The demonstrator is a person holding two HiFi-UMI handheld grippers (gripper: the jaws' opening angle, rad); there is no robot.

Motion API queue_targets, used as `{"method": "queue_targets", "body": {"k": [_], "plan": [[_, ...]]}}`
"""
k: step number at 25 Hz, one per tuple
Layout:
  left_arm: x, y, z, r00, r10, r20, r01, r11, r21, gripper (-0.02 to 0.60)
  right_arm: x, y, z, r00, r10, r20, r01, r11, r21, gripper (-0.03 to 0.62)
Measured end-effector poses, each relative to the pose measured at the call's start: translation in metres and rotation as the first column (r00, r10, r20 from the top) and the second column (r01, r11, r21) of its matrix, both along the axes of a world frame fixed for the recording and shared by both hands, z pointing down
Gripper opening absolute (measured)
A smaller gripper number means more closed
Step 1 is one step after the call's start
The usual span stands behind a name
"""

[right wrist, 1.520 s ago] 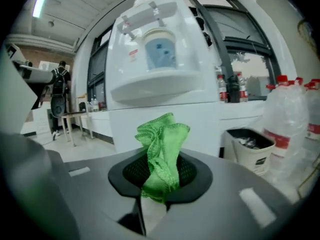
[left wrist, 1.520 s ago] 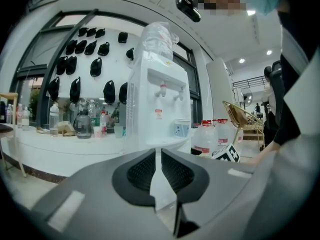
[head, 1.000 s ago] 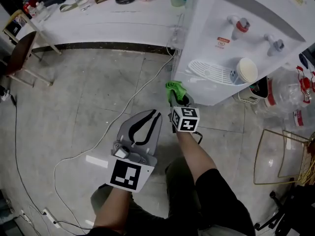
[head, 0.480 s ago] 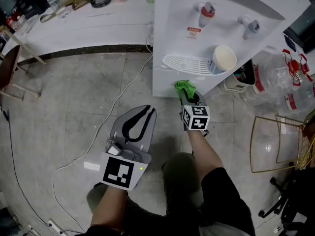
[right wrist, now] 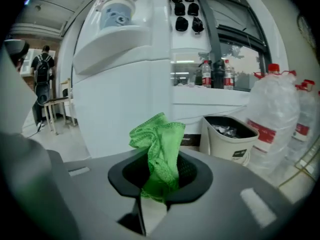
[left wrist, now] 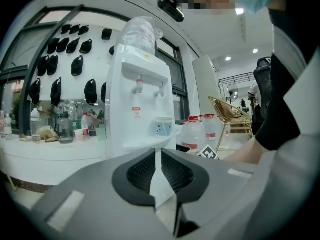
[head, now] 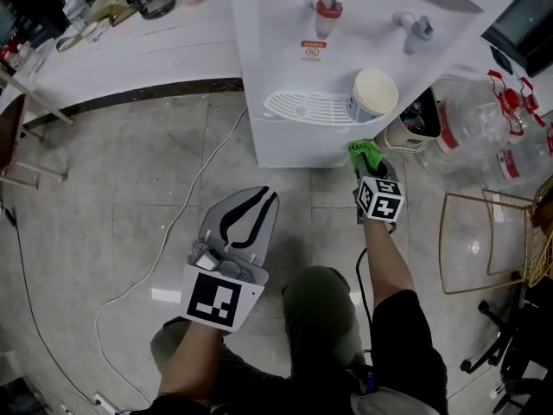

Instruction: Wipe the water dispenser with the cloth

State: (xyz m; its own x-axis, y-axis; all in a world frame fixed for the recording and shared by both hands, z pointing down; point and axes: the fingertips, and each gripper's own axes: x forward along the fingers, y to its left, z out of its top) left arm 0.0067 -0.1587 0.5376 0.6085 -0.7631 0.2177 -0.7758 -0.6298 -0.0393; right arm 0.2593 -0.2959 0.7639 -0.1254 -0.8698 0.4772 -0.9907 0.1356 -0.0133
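Moved right along the water dispenser, the right tongs pinch the cloth; left tongs pressed together.

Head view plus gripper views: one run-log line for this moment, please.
right gripper shut on green cloth, by water dispenser base | left gripper shut, empty | cloth-dispenser contact: cannot tell

The cloth is bright green, the one vivid patch against the white water dispenser, which has a red tap and a grey-blue tap. The left gripper is pale grey with black pads. Its marker plate and the cube on the right gripper carry black-and-white squares. At the white drip tray's right edge, the cup is cream with blue print. The floor is mottled grey.
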Motion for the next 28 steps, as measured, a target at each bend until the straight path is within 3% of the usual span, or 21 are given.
{"method": "queue_targets", "body": {"k": [3,7,10,14,20,23,28], "plan": [[-0.003,0.001,0.002,1.0,-0.001,0.008,0.001,1.0,-0.01,0.005,0.023,0.003,0.002,0.998,0.061,-0.001,-0.061,0.998,-0.019,0.091],[-0.009,-0.001,0.002,0.999,-0.005,0.045,0.005,1.0,0.014,0.005,-0.005,0.019,0.006,0.999,0.021,0.024,-0.021,1.0,-0.012,0.091],[-0.014,0.001,0.005,0.999,-0.009,0.044,0.009,1.0,0.003,0.005,-0.063,0.034,0.011,0.993,-0.09,0.071,0.089,0.996,0.012,0.091],[-0.027,0.005,0.001,0.999,-0.032,0.043,0.032,0.999,0.009,0.005,-0.165,0.04,0.024,0.955,-0.269,0.12,0.269,0.963,0.023,0.091],[-0.049,0.021,-0.004,0.998,-0.056,0.018,0.056,0.998,-0.002,0.005,-0.27,0.017,0.035,0.917,-0.374,0.137,0.376,0.927,0.017,0.091],[-0.056,0.025,-0.009,0.998,-0.053,0.028,0.052,0.998,0.029,0.005,-0.28,0.004,0.048,0.925,-0.355,0.134,0.361,0.933,-0.021,0.091],[-0.057,0.026,-0.014,0.998,-0.04,0.04,0.037,0.997,0.062,0.005,-0.254,-0.002,0.056,0.935,-0.338,0.104,0.346,0.936,-0.062,0.091]]}}
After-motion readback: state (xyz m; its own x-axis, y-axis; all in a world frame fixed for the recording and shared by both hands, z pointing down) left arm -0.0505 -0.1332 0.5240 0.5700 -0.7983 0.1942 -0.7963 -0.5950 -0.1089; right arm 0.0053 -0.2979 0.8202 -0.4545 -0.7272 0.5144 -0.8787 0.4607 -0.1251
